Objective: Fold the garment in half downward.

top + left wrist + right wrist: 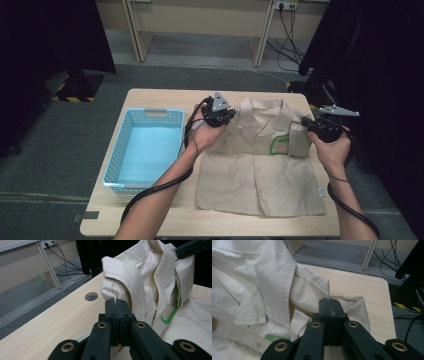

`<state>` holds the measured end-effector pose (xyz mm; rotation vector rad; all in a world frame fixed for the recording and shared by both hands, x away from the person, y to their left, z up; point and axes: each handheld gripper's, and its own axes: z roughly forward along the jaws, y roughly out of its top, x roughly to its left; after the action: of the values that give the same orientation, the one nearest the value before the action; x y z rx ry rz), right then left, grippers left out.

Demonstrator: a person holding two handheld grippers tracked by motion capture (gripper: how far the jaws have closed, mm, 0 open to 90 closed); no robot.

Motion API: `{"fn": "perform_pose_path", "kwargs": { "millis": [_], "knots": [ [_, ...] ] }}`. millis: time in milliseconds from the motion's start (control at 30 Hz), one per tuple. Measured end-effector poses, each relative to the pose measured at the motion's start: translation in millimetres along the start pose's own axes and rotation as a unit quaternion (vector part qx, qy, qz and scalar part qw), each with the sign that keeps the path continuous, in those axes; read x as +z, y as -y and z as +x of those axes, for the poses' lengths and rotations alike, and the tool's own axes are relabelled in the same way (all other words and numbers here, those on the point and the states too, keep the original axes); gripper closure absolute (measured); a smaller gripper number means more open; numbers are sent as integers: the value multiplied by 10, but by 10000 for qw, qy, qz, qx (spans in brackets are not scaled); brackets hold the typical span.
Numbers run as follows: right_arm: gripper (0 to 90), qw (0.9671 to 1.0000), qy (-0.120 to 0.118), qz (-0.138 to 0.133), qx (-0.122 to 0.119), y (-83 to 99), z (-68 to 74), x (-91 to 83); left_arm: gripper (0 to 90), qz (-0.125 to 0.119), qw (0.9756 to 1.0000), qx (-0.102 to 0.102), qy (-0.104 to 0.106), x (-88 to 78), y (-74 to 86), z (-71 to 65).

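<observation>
On the table, both tongs pinch the shirt, hiding its shoulders

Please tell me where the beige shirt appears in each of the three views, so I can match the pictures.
High view: the shirt lies on the table's right half, right of the blue basket.
Left gripper view: it fills the upper right, a shoulder fold pinched in the jaws.
Right gripper view: it fills the left, its edge pinched at the centre.
Shared landmark: the green pocket outline.
</observation>
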<state>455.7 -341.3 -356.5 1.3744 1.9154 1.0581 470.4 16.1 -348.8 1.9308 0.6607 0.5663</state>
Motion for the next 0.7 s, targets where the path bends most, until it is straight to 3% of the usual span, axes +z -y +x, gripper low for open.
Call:
{"fn": "perform_pose_path", "kwargs": {
  "millis": [700],
  "knots": [
    [898,9995,-140,-103,-252,308,119,-353,885,233,9977,584,244,-308,194,-364]
  ]
}}
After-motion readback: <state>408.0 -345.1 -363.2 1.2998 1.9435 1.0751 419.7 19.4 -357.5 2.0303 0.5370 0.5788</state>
